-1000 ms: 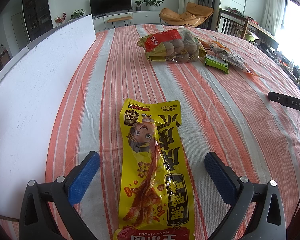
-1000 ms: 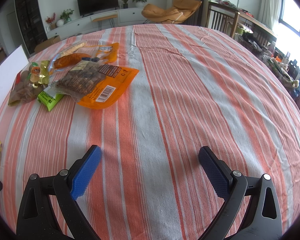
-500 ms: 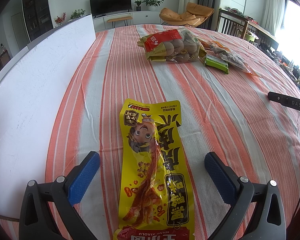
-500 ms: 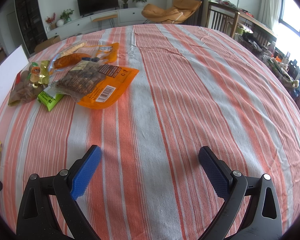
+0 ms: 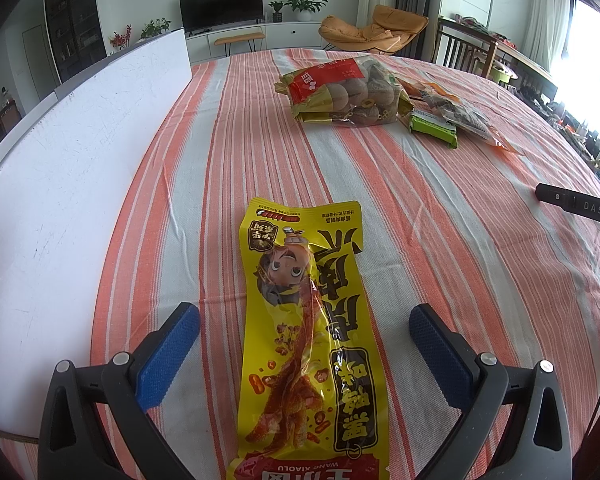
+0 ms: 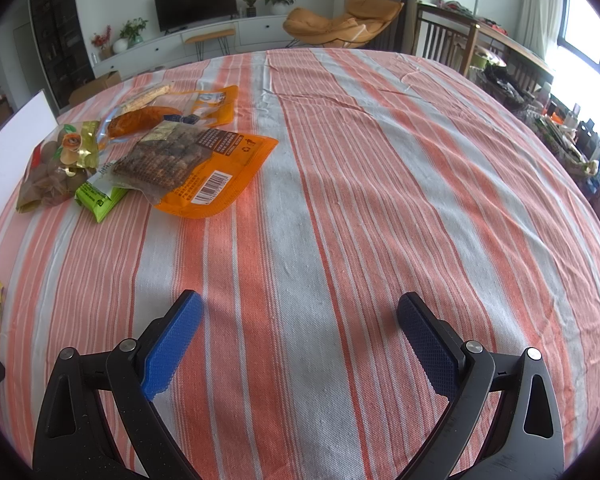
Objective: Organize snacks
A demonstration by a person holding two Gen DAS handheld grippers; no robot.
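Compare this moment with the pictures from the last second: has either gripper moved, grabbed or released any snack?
Nothing visibly changed. The left gripper is open as before, its fingers either side of the yellow snack packet without gripping it; the right gripper is open over bare striped tablecloth. The snack pile lies where it was.

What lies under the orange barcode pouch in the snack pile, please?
The orange barcode pouch overlaps a green packet; its near end rests on the striped tablecloth. Anything beneath its middle is hidden.
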